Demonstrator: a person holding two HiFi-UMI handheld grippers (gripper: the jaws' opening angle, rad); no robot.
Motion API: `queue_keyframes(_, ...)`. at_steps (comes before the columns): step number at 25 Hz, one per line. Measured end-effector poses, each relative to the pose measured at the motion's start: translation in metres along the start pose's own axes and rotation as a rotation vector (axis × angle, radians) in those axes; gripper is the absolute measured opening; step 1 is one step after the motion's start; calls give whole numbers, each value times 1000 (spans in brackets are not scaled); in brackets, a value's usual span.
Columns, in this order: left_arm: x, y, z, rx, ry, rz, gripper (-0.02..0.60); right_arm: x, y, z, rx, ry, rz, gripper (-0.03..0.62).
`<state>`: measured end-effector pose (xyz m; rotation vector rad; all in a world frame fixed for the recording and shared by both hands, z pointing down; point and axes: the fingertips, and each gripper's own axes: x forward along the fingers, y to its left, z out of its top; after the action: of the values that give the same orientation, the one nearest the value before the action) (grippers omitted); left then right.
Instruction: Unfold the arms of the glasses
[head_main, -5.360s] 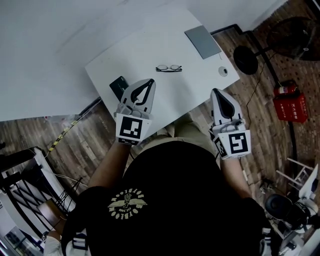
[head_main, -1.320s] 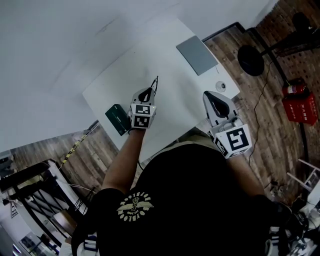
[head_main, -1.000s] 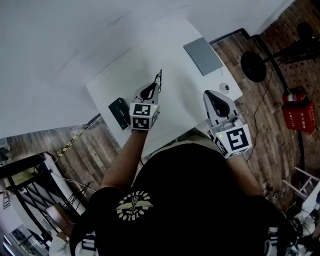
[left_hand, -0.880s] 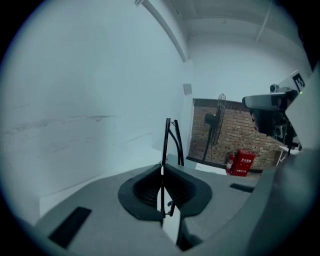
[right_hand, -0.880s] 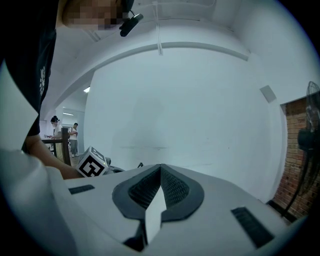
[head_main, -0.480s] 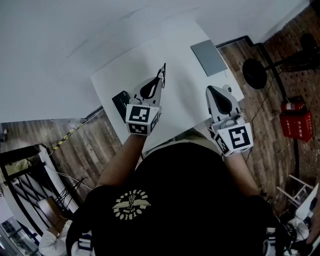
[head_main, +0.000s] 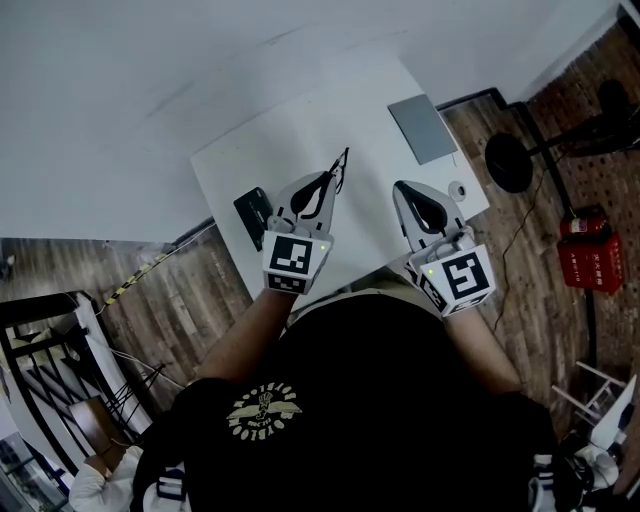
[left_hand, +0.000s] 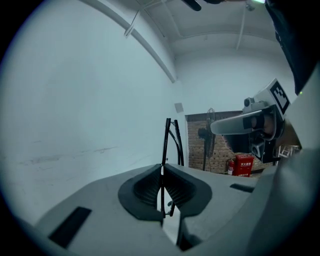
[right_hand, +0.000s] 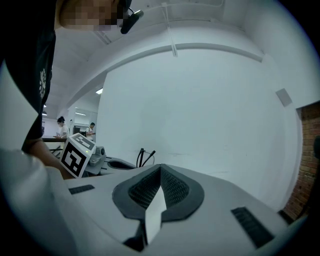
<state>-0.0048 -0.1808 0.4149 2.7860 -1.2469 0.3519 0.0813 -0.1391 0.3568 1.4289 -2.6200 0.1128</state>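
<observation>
Two grippers are converging mid-frame: the left gripper (head_main: 333, 180) is clamping the glasses (left_hand: 166, 140), now lifted off the table (head_main: 290, 150), readying unfolding; the right gripper (head_main: 402, 190) is approaching, jaws together, empty.

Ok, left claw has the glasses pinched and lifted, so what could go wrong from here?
1. The left claw pinches only a thin part of the glasses; they could twist or slip out and drop to the table.
2. The right claw is shut and empty; pushing at the folded arms without opening first could bend the frame.
</observation>
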Motion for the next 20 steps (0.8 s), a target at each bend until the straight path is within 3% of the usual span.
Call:
queue_keyframes(5,-9,-5,4,35,-13,-4,20,21,33,-1,-21,42,121,-5)
queue_keyframes(15,-31,-11,7,92,-17,9,20,29,59,13,13,-15,181,-4)
queue_keyframes(17,-36,-11,7,89,-23,12,20,29,68,17,13,-27,202,71)
queue_keyframes(20,-45,-10,7,99,-25,17,20,29,81,21,6,-39,220,84)
